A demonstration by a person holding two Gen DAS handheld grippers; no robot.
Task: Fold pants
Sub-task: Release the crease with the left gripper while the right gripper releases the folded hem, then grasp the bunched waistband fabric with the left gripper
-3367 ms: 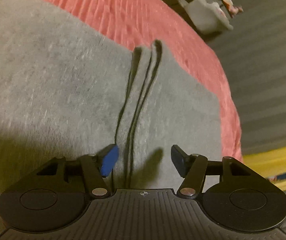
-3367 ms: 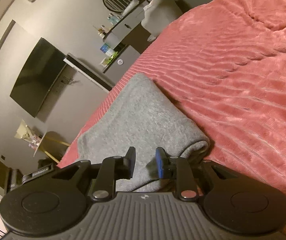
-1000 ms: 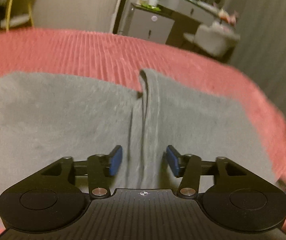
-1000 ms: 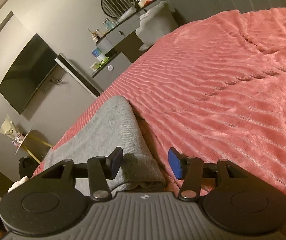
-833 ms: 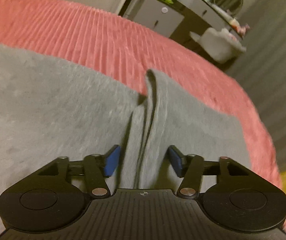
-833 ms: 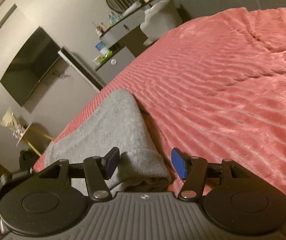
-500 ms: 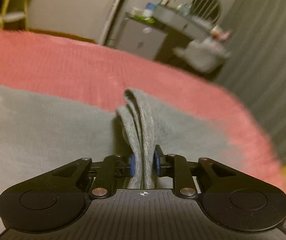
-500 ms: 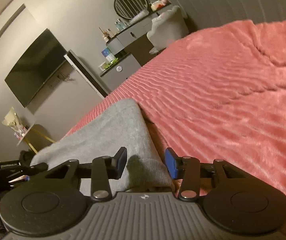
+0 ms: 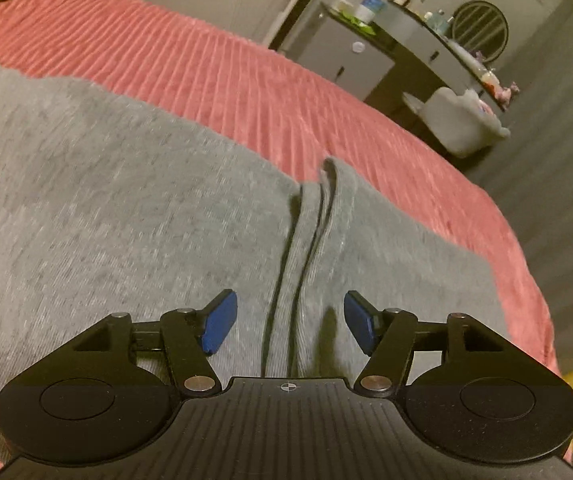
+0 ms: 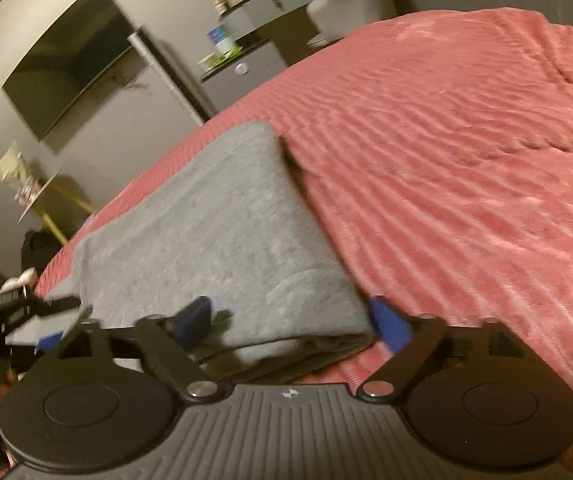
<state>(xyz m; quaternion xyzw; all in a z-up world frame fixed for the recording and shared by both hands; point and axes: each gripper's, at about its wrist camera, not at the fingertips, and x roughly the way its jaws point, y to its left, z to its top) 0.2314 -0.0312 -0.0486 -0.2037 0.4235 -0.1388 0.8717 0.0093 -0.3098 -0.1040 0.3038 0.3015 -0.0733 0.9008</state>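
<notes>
Grey jersey pants [image 9: 134,216] lie folded on the pink ribbed bedspread [image 9: 214,76]. Their stacked fold edges [image 9: 306,240] run straight away from the left gripper [image 9: 290,322], whose jaws gape empty on either side of them. The right gripper [image 10: 292,320] (also wide open, holding nothing) straddles the bundle's near right corner [image 10: 350,320], so it seems placed to pinch there.

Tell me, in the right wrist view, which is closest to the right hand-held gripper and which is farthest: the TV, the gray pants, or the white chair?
From the right hand-held gripper:
1. Gray pants, folded on the red bedspread, right between the open fingers.
2. White chair, past the bed's far edge, top center.
3. TV, on the wall, upper left; chair and TV are hard to rank.
</notes>
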